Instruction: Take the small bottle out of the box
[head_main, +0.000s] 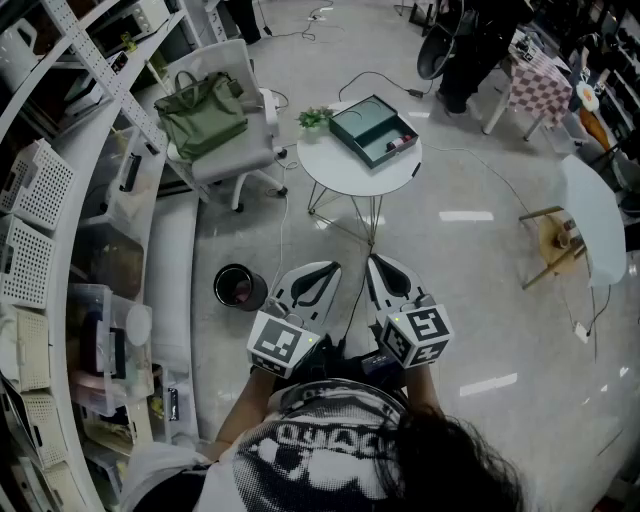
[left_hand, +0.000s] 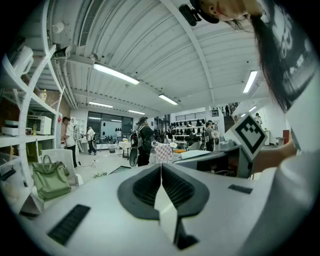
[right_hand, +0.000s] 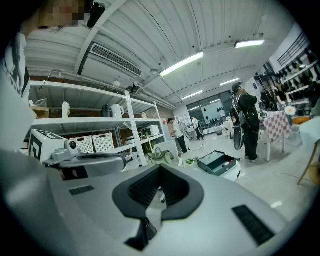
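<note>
Floor betw. L tool (head_main: 333, 268), R tool (head_main: 377, 262) and table (head_main: 340, 172): open, only a thin cable (head_main: 284, 220) lying on it. Bin (head_main: 239, 287) stands near L tool, on its left. Chair (head_main: 240, 150) w/ bag (head_main: 200, 112) close on table's left; shelf (head_main: 55, 250) blocks far left. On table, box (head_main: 372, 128) is open-topped, approach from above unobstructed; plant (head_main: 314, 118) beside its left corner. Table's right side free; white chair (head_main: 592, 215) well apart. Person (head_main: 478, 50) beyond table.

Ceiling strip lights (left_hand: 116, 73) brighten the hall evenly; pale glare streaks lie on the glossy floor (head_main: 465, 215). Both gripper views bend strongly, with black corners, and the left tongs (left_hand: 161, 170) look soft up close.
</note>
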